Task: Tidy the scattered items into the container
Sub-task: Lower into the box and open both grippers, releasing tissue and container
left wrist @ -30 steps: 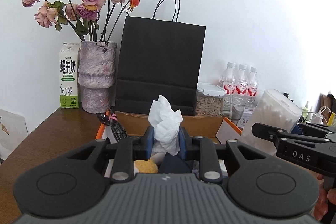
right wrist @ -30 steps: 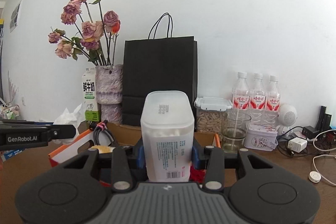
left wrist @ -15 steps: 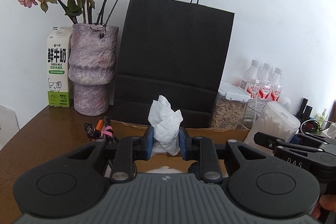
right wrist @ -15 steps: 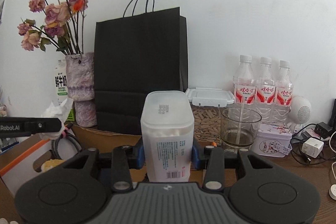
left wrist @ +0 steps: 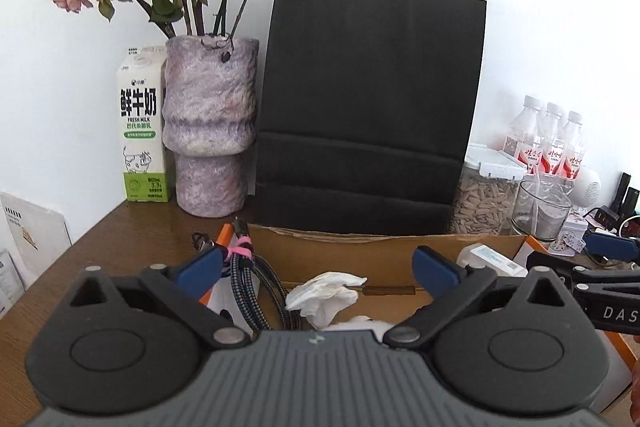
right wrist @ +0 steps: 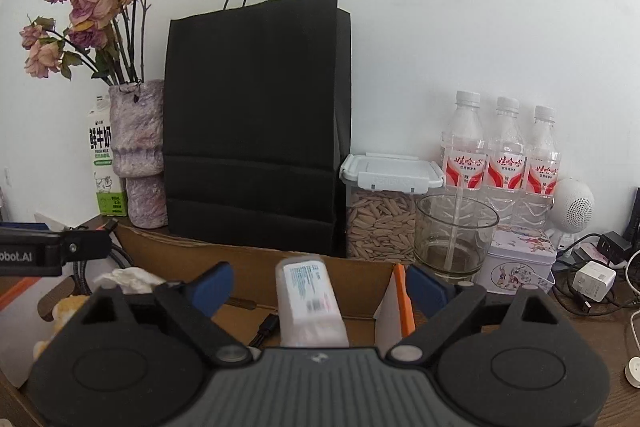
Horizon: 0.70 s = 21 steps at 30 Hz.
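An open cardboard box (left wrist: 344,247) with orange flaps sits in front of me. My left gripper (left wrist: 316,267) is open above it. The crumpled white tissue (left wrist: 324,297) lies loose in the box, next to a braided cable bundle (left wrist: 248,275). My right gripper (right wrist: 320,285) is open over the box (right wrist: 248,267). The white cotton-swab container (right wrist: 308,301) lies tipped between its jaws, free of them, in the box. It also shows in the left wrist view (left wrist: 490,259). The tissue (right wrist: 128,277) shows at the left of the right wrist view.
A black paper bag (left wrist: 368,107) stands right behind the box. A purple vase (left wrist: 210,131) of dried roses and a milk carton (left wrist: 142,125) stand at the back left. A seed jar (right wrist: 380,211), a glass (right wrist: 456,239), three water bottles (right wrist: 504,147), a tin and chargers are at the right.
Both grippers moved forward over the box and opened. The tissue dropped from the left gripper into the box; the cotton-swab container dropped from the right one and tipped over.
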### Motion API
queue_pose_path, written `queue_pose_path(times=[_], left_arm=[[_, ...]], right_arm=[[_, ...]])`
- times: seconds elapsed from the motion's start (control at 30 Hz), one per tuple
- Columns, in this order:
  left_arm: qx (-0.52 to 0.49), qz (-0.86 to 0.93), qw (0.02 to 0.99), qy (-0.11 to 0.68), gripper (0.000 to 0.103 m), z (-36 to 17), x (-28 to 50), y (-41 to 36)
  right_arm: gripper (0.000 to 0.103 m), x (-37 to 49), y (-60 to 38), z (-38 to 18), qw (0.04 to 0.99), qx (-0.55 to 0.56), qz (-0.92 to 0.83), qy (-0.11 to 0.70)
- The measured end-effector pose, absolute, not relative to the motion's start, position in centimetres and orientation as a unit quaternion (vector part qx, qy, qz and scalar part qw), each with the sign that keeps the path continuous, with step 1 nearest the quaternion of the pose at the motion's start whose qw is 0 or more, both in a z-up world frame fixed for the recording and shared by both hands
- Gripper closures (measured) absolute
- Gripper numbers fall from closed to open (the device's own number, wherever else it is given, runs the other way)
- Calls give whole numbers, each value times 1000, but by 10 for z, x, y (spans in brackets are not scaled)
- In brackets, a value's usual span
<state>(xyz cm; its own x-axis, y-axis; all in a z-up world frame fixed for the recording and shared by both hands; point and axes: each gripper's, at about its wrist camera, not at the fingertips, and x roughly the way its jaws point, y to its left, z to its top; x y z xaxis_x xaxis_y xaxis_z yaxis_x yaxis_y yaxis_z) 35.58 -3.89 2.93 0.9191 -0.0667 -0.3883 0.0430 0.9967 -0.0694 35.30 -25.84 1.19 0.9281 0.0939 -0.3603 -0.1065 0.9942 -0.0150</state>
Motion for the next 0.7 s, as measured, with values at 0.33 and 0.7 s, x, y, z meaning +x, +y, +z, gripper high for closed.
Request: queue_pose_path(times=[0.33, 0.7], left_arm=[[-21, -23, 977, 211, 0, 26, 356, -43], [-21, -28, 976, 213, 0, 20, 343, -47]], right_arm=[[0, 351, -252, 10, 978, -25, 60, 197], [0, 338, -247, 5, 976, -30, 66, 207]])
